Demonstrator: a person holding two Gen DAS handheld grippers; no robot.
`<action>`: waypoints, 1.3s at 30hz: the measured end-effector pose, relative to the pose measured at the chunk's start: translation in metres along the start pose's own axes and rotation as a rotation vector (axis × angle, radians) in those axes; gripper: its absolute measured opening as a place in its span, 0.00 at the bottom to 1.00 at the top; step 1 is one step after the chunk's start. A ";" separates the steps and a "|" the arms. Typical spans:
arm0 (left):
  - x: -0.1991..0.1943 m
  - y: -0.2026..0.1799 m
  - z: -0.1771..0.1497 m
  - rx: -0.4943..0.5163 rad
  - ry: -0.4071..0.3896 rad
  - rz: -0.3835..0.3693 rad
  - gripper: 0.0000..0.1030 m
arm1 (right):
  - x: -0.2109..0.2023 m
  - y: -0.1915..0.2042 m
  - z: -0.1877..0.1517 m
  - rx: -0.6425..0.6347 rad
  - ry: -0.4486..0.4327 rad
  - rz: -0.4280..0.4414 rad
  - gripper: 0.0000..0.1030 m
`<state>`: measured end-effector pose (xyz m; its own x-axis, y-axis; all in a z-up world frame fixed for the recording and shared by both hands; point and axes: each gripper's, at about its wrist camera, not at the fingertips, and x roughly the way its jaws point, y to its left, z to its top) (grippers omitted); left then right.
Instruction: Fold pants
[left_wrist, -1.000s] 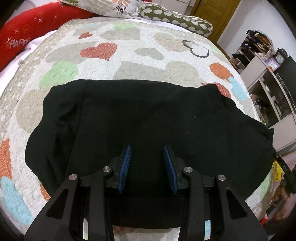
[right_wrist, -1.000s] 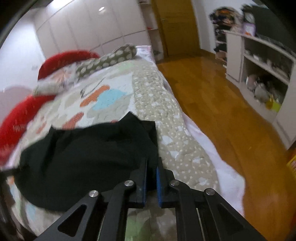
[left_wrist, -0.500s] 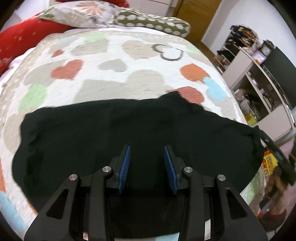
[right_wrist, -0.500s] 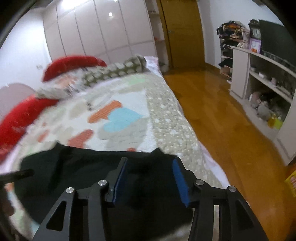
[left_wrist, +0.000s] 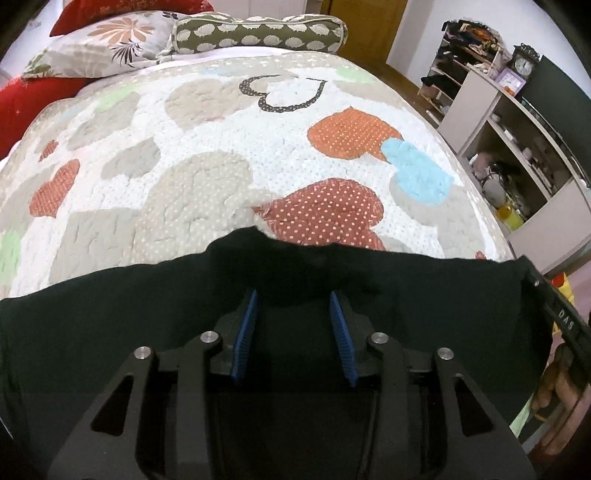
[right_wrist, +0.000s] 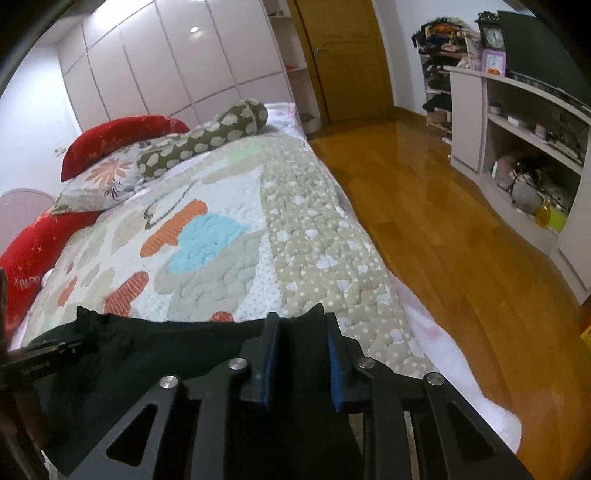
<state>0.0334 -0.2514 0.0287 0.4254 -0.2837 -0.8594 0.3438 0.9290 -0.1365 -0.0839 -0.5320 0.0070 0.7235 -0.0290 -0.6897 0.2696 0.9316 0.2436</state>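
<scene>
the pants (left_wrist: 110, 317) are plain black. the quilt (left_wrist: 229, 122) is white with tiny dots and has hearts in orange, tan, light blue and pale green. the long pillow (left_wrist: 258, 33) is olive green with white blobs. another pillow (right_wrist: 107, 177) has orange flowers. the cushion (right_wrist: 118, 136) is red. the floor (right_wrist: 424, 206) is shiny orange-brown wood.

Soft indoor light; floor (right_wrist: 424, 206) glare; dark, warped fisheye edges.

A bed (left_wrist: 229, 155) with a heart-patterned quilt carries black pants (left_wrist: 110, 317) and pillows (left_wrist: 110, 40).
</scene>
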 end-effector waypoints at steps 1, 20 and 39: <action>0.000 0.000 0.000 -0.004 -0.004 0.002 0.39 | 0.000 -0.001 0.001 0.004 0.007 0.007 0.28; -0.039 -0.007 -0.026 0.018 -0.041 0.009 0.39 | -0.092 0.042 -0.045 -0.131 -0.078 0.031 0.44; -0.023 -0.055 -0.016 0.132 0.036 -0.204 0.39 | -0.087 0.011 -0.065 -0.068 0.036 0.145 0.47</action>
<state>-0.0087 -0.2925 0.0480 0.3067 -0.4520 -0.8376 0.5275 0.8133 -0.2457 -0.1855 -0.4957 0.0252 0.7279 0.1194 -0.6752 0.1192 0.9477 0.2962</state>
